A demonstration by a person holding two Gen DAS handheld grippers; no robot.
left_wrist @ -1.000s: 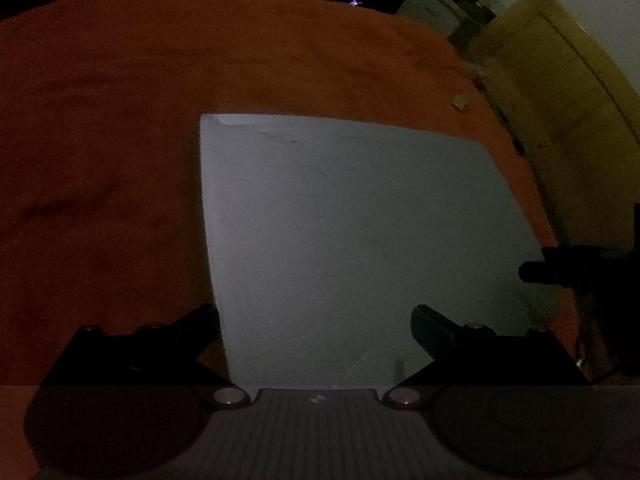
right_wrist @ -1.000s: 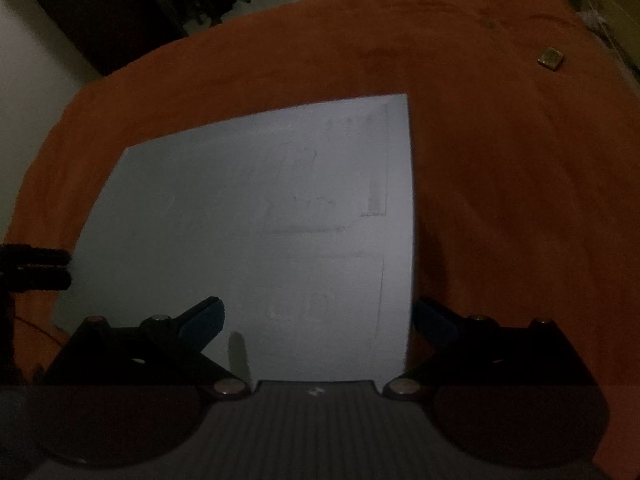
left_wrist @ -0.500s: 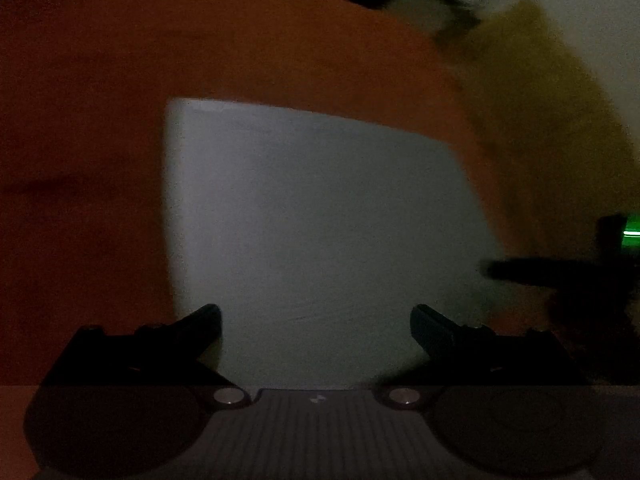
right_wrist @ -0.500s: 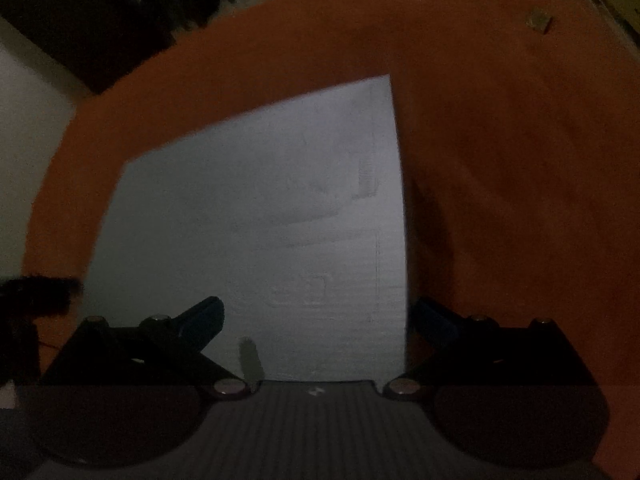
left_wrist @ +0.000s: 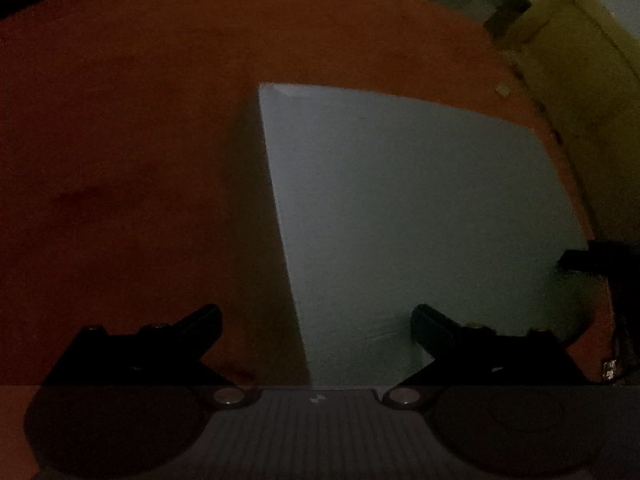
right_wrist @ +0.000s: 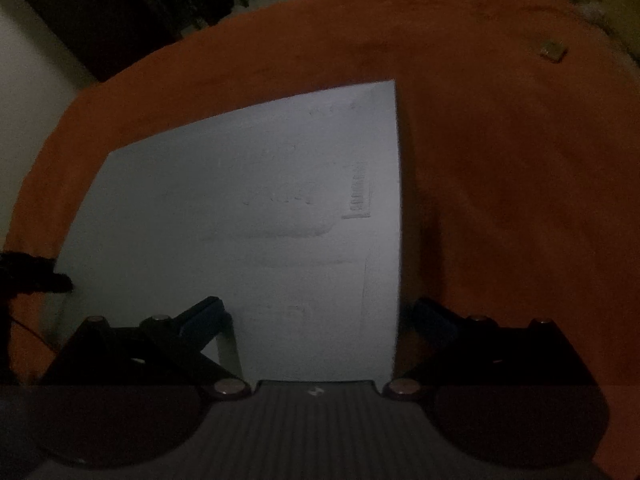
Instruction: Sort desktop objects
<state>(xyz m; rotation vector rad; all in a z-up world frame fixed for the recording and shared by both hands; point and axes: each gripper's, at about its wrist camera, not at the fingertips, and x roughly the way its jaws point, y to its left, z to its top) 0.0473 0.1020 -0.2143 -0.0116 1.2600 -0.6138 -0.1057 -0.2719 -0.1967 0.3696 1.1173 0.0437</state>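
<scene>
Orange cloth [left_wrist: 120, 160] under white sheet [left_wrist: 400, 220]; left gripper [left_wrist: 316, 320] spread wide over sheet's left edge, right gripper [right_wrist: 316, 312] spread wide over its right edge, neither grasping

From my left wrist view, the near edge of the white sheet [left_wrist: 400, 208] is hidden behind the tool body. The small object [left_wrist: 501, 90] at far right is too small to identify. From my right wrist view, the sheet's faint print [right_wrist: 358, 192] is unreadable, and the other tool [right_wrist: 36, 272] is cut off at the left edge.
</scene>
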